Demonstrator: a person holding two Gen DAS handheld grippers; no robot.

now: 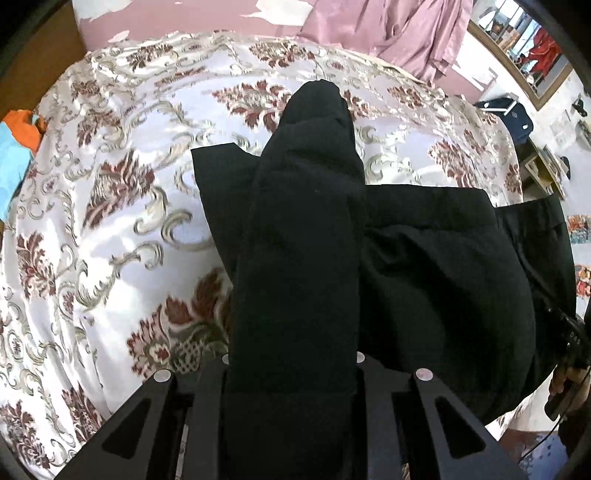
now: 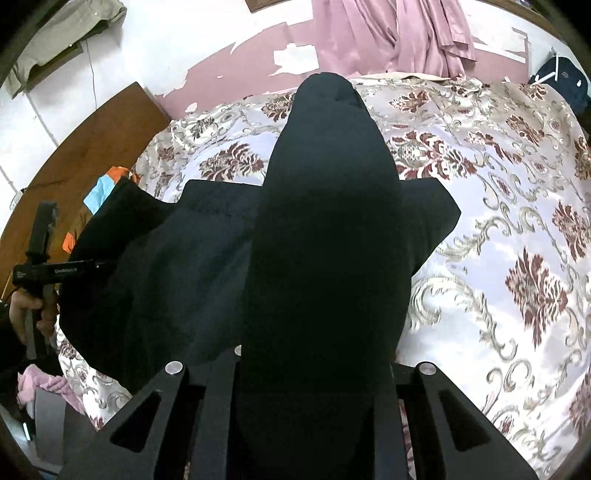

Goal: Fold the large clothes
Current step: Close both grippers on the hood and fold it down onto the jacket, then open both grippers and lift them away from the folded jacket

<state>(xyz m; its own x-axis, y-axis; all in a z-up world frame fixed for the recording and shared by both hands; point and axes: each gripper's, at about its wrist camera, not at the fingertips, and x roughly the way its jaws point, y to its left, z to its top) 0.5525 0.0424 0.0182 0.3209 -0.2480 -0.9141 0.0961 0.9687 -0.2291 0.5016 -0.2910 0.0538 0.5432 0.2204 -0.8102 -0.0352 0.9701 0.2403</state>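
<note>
A large black garment [image 1: 424,266] hangs between my two grippers above a bed with a floral cover [image 1: 110,221]. My left gripper [image 1: 317,96] is shut on the garment; black cloth drapes over its fingers and hides them. My right gripper [image 2: 328,88] is likewise shut on the garment [image 2: 166,266], its fingers wrapped in cloth. The garment's lower edge shows as corners at the left in the left wrist view and at the right [image 2: 436,206] in the right wrist view. The left gripper's body [image 2: 48,271] shows at the far left of the right wrist view.
The floral bedcover [image 2: 517,221] fills the area under both grippers. Pink curtains [image 1: 406,33] hang at the far wall. Orange and blue clothes [image 1: 18,140] lie at the bed's left edge beside a wooden headboard [image 2: 85,147]. A dark bag [image 1: 517,118] sits at the far right.
</note>
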